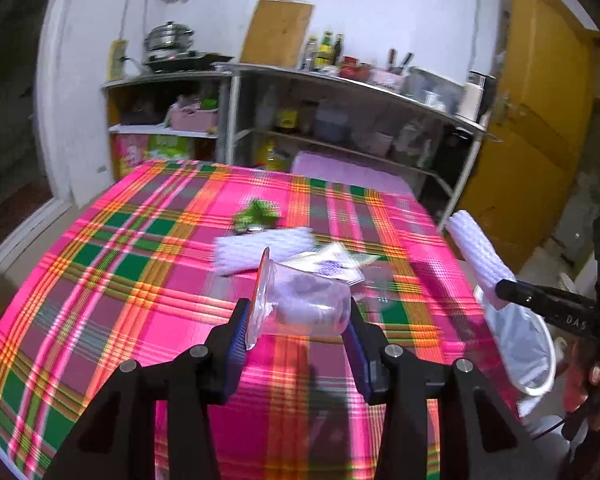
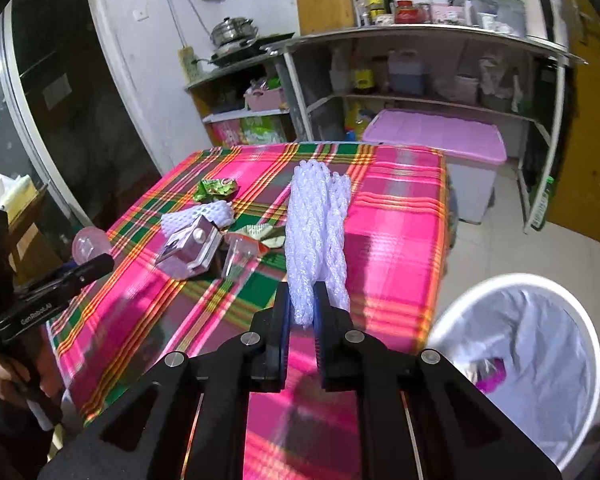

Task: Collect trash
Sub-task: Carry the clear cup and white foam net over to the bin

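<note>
Left tongs: closed partway on a clear plastic cup lying sideways between the pads – lifted above the plaid worktop. Right tongs: nearly fully closed on a white foam net sleeve, also raised. White-lined trash bin stands beside the worktop's right edge. On the worktop: second foam net, green wrapper, clear box.

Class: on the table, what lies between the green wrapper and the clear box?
In the right wrist view, a white foam net lies between the green wrapper and the clear box.
</note>
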{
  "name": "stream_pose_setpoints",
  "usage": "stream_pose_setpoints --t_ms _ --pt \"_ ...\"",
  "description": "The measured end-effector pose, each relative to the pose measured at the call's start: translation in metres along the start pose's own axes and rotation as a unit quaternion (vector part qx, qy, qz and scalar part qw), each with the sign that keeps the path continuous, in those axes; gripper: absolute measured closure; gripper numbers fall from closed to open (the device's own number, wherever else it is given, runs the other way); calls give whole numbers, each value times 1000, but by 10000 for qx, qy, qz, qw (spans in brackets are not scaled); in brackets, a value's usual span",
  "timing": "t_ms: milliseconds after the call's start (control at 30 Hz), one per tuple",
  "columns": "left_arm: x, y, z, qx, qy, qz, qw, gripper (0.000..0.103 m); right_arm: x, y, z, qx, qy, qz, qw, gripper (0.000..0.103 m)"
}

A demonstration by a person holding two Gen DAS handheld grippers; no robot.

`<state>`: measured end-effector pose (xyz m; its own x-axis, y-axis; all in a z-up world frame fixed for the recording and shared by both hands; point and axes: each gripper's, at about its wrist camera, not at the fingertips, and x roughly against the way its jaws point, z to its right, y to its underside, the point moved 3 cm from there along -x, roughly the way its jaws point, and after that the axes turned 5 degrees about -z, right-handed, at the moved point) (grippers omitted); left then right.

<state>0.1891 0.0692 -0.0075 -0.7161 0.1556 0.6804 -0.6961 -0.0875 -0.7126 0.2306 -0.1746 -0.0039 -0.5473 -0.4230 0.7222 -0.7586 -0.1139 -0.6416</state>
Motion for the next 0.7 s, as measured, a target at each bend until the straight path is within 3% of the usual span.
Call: stream_pose_setpoints --t_ms 333,700 --pt "12 13 80 -458 608 30 9971 59 57 34 27 -356 226 280 9987 92" --pt "4 17 140 -791 1011 -73 9917 59 86 59 63 -731 501 394 9953 92"
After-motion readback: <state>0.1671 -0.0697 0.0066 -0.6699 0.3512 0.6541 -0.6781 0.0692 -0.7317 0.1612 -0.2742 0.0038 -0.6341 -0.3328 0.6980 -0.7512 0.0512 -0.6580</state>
